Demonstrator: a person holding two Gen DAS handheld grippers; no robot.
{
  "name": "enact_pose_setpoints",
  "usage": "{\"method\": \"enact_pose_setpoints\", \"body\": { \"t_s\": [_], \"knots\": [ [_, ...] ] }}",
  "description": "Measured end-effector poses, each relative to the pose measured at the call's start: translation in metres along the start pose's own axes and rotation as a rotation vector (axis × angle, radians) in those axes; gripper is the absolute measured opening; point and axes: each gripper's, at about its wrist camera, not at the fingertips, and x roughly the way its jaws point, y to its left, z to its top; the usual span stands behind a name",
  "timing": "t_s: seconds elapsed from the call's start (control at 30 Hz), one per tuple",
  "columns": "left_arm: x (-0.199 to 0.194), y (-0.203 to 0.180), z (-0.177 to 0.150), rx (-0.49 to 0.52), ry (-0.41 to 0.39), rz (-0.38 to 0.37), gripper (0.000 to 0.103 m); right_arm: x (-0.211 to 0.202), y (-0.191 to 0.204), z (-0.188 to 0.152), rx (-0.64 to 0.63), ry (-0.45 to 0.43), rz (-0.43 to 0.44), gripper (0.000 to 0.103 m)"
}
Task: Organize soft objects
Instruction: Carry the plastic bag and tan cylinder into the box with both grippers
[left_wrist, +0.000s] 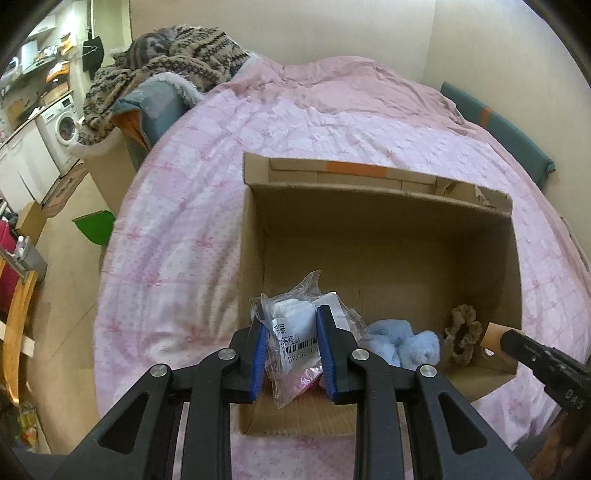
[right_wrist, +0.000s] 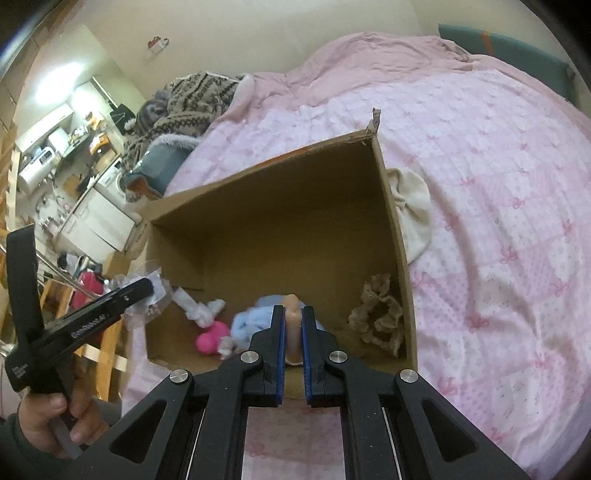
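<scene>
An open cardboard box sits on the pink bed. My left gripper is shut on a clear plastic bag of white soft items, held over the box's near left corner. My right gripper is shut on a small beige soft object, held over the box's near edge; it shows at the right of the left wrist view. Inside the box lie a light blue fluffy item, a brown scrunchie and a pink item.
A cream cloth lies on the bed just outside the box's right wall. A patterned knit blanket is heaped at the bed's far left. A teal cushion lines the wall. The floor and kitchen lie to the left.
</scene>
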Motion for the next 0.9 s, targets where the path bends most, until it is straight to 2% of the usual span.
{"method": "enact_pose_setpoints", "body": {
  "t_s": [0.2, 0.37, 0.9],
  "knots": [
    [0.024, 0.001, -0.010, 0.000, 0.031, -0.037, 0.023, 0.018, -0.014, -0.004, 0.069, 0.060, 0.021, 0.009],
    [0.024, -0.002, -0.010, 0.015, 0.001, -0.022, 0.023, 0.023, -0.015, -0.006, 0.075, 0.077, 0.017, 0.009],
    [0.023, -0.003, -0.013, 0.032, -0.012, -0.015, 0.023, 0.033, -0.010, -0.006, 0.053, 0.110, -0.022, 0.009]
  ]
}}
